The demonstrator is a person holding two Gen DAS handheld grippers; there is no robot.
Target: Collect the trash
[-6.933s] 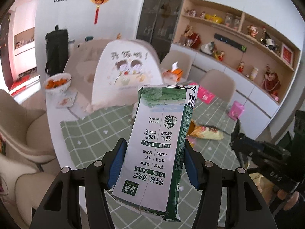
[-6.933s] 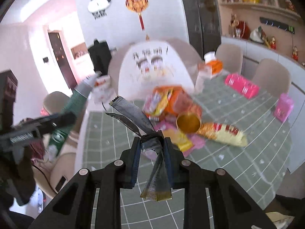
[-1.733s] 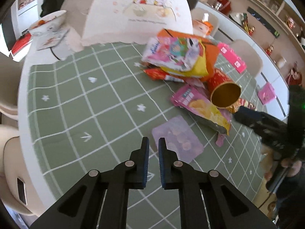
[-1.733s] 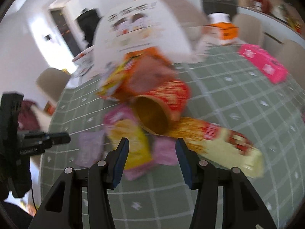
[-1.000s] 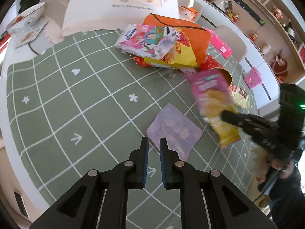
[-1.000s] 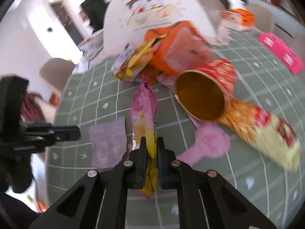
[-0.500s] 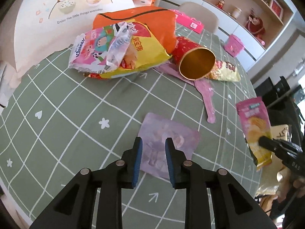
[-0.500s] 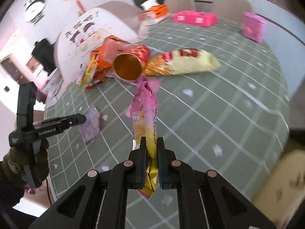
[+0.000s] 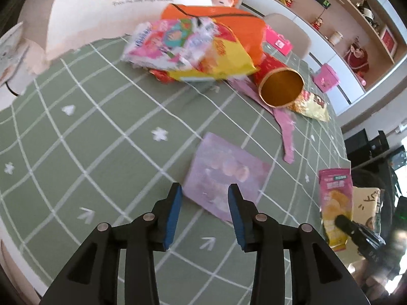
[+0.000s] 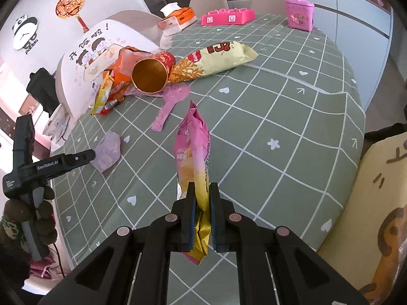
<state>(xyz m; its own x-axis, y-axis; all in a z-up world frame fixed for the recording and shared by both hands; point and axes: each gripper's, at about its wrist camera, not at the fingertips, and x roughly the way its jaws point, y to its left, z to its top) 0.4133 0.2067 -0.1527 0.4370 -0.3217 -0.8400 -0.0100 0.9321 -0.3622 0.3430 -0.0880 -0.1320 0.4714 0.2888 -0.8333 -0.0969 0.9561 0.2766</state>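
Left wrist view, left to right: green grid tablecloth [image 9: 76,127] fills the frame. Left gripper [image 9: 203,198] at bottom centre, jaws opening, blue pads apart; the near edge of a flat purple wrapper [image 9: 223,172] shows in the gap, pads not pressing on it. Upper centre: pile of snack bags [image 9: 193,48], pink-white on yellow, over an orange bag [image 9: 236,23]. Right of that a red paper cup [image 9: 279,86] on its side, gold mouth toward camera, with a pink torn strip [image 9: 287,132] below it. Lower right edge: pink-yellow chip bag [image 9: 335,198] hanging from the right gripper's dark tip, off the table edge.

Right wrist view, left to right: left gripper [image 10: 63,162] in a gloved hand [image 10: 28,218] at left edge, tip just beside the purple wrapper [image 10: 108,152]. Cup [image 10: 152,73] upper centre, long yellow snack bag [image 10: 216,58] touching it on its right. Right gripper [image 10: 202,198] at bottom centre, clamped on the chip bag [image 10: 193,152], which stands up above the tablecloth. Pink boxes [image 10: 229,16] at top. Cream-coloured bag [image 10: 381,203] at right edge.
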